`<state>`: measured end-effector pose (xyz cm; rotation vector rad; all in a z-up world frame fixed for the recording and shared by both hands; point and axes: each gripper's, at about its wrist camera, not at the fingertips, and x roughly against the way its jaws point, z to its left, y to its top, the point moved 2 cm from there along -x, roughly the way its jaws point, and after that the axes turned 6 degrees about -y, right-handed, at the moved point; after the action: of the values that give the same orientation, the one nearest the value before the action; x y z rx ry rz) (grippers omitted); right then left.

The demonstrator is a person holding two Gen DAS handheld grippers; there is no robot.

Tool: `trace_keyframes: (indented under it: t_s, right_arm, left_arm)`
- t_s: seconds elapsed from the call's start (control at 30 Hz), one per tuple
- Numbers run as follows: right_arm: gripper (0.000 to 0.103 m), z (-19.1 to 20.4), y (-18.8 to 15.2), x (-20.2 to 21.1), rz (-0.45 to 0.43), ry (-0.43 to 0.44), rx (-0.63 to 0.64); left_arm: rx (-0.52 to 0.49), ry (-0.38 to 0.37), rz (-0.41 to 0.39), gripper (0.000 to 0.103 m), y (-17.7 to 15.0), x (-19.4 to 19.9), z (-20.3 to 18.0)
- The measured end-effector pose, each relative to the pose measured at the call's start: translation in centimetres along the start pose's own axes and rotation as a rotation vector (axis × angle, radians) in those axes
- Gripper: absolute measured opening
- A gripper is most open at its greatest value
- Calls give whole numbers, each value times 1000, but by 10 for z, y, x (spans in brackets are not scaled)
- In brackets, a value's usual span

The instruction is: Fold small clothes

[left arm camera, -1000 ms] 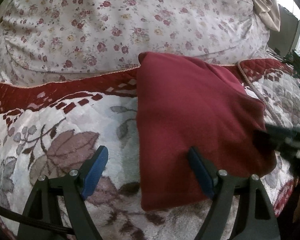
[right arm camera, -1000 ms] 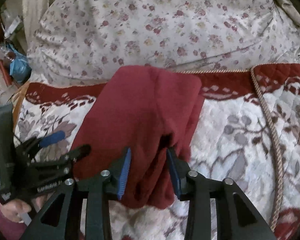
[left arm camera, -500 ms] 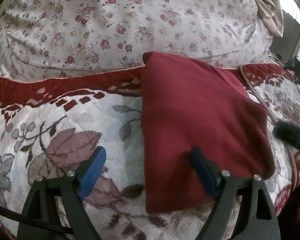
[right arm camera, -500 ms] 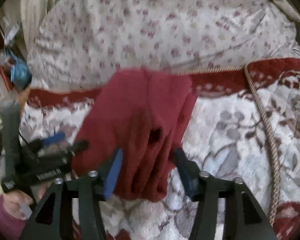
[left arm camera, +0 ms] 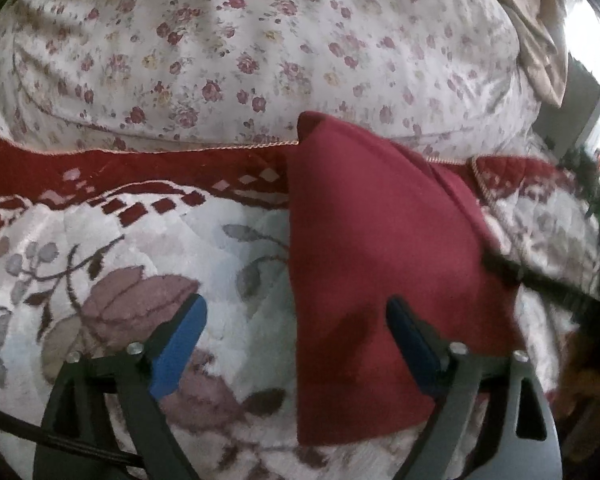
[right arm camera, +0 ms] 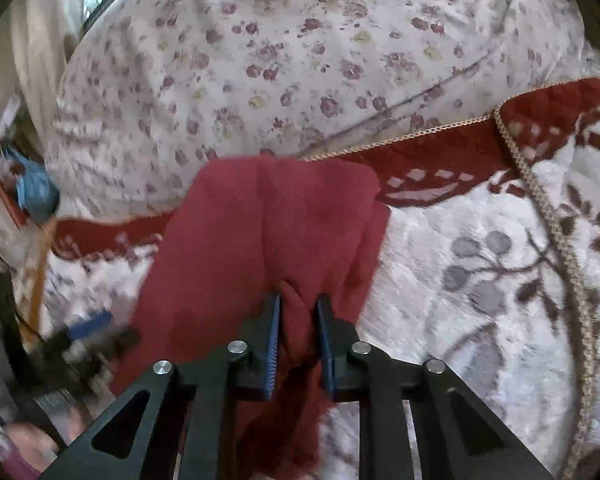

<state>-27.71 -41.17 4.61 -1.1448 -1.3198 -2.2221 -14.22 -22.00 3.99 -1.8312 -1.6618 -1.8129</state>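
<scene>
A dark red folded garment point(left arm camera: 380, 264) lies on the patterned bed cover. My left gripper point(left arm camera: 296, 340) is open, its jaws wide apart over the garment's left edge, the right finger point(left arm camera: 412, 344) resting over the cloth. My right gripper point(right arm camera: 298, 316) is shut on a raised fold of the red garment point(right arm camera: 260, 232) near its front right edge. The right gripper also shows blurred at the right edge of the left wrist view point(left arm camera: 540, 280). The left gripper appears blurred at the lower left of the right wrist view point(right arm camera: 84, 340).
A white and red floral bed cover point(left arm camera: 140, 248) with a corded trim point(right arm camera: 556, 224) lies under the garment. A big floral pillow or duvet point(left arm camera: 240, 40) rises behind it. A blue object point(right arm camera: 36, 192) sits at the far left.
My right gripper opened, moved in on the garment's right part and has closed on a fold of it. The left gripper stayed open and barely moved.
</scene>
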Motion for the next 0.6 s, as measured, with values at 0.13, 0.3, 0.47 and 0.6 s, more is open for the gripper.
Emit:
trace_keyframes:
  t_s: [0.13, 0.3, 0.47, 0.6]
  right_arm:
    - [20, -4, 3, -5, 12, 18, -17]
    - [90, -12, 7, 1, -38, 64, -96]
    - [90, -19, 9, -30, 25, 127, -146]
    - [91, -27, 12, -57, 52, 217, -188]
  left_arm:
    - [37, -52, 28, 92, 6, -12, 4]
    - [23, -114, 47, 92, 13, -26, -1]
    - [91, -170, 94, 95, 13, -44, 9]
    - [110, -189, 101, 98, 12, -52, 11]
